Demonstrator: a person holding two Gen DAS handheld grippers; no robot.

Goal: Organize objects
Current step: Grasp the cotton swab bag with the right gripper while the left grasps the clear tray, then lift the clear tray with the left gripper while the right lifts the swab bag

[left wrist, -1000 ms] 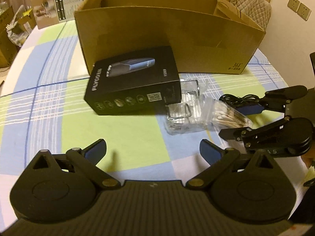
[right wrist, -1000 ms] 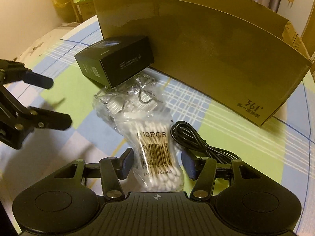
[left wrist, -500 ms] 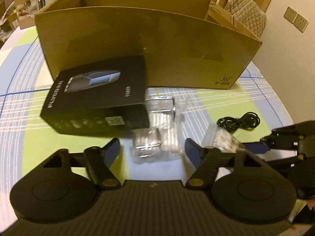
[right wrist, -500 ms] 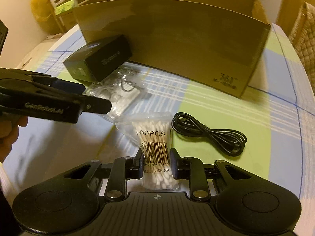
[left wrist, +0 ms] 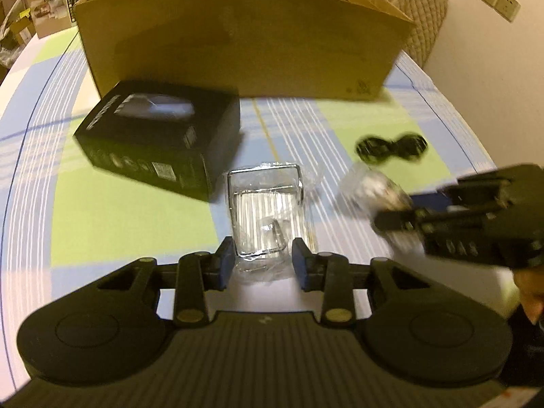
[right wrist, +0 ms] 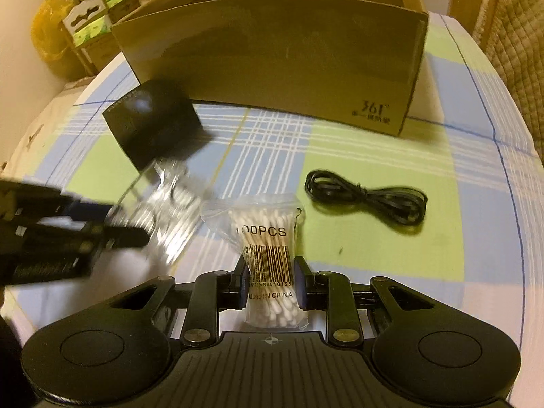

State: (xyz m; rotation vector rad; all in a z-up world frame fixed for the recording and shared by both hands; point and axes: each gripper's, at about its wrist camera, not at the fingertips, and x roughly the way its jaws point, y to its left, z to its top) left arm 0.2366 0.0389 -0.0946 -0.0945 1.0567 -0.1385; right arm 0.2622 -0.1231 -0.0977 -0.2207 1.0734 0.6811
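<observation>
My right gripper is shut on a clear bag of cotton swabs, held a little above the checked tablecloth; it shows blurred in the left wrist view. My left gripper has closed around the near end of a clear plastic packet with metal hooks, which also appears blurred in the right wrist view. A black product box lies left of the packet. A coiled black cable lies on the cloth to the right. An open cardboard box stands behind everything.
The round table's edge curves close on the left. A quilted chair back stands behind the box at right. Cartons and a yellow bag sit beyond the table's far left side.
My left gripper moved forward over the clear packet and closed in on it. My right gripper closed on the swab bag and lifted it back from the cable.
</observation>
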